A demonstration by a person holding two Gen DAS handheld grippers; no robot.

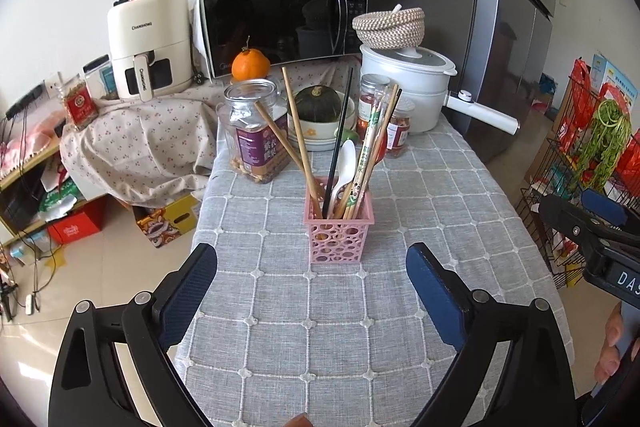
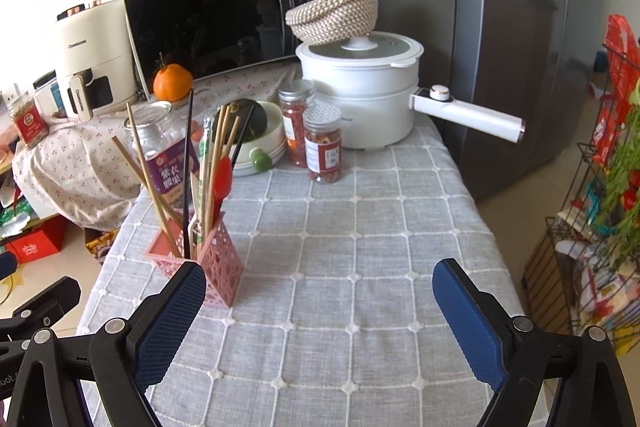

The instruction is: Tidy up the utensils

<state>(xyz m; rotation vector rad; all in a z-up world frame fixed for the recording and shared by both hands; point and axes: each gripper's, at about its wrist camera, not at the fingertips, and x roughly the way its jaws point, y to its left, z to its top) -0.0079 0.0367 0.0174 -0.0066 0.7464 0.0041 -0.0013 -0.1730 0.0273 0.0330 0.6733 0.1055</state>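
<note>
The pink holder stands upright on the grey checked tablecloth, near the table's middle, and carries wooden chopsticks, a black chopstick, a white spoon and a wrapped pair of chopsticks; a red spoon shows among them from the right wrist view. The left gripper hangs just short of the holder with its jaws spread wide and nothing between them. The right gripper is likewise wide open and empty, the holder just beside its left finger. Behind the holder stand a nut jar, a bowl holding a green squash, two small jars, a white pot topped by a woven basket, an orange and a microwave. The cloth between the grippers and the holder lies bare.
</note>
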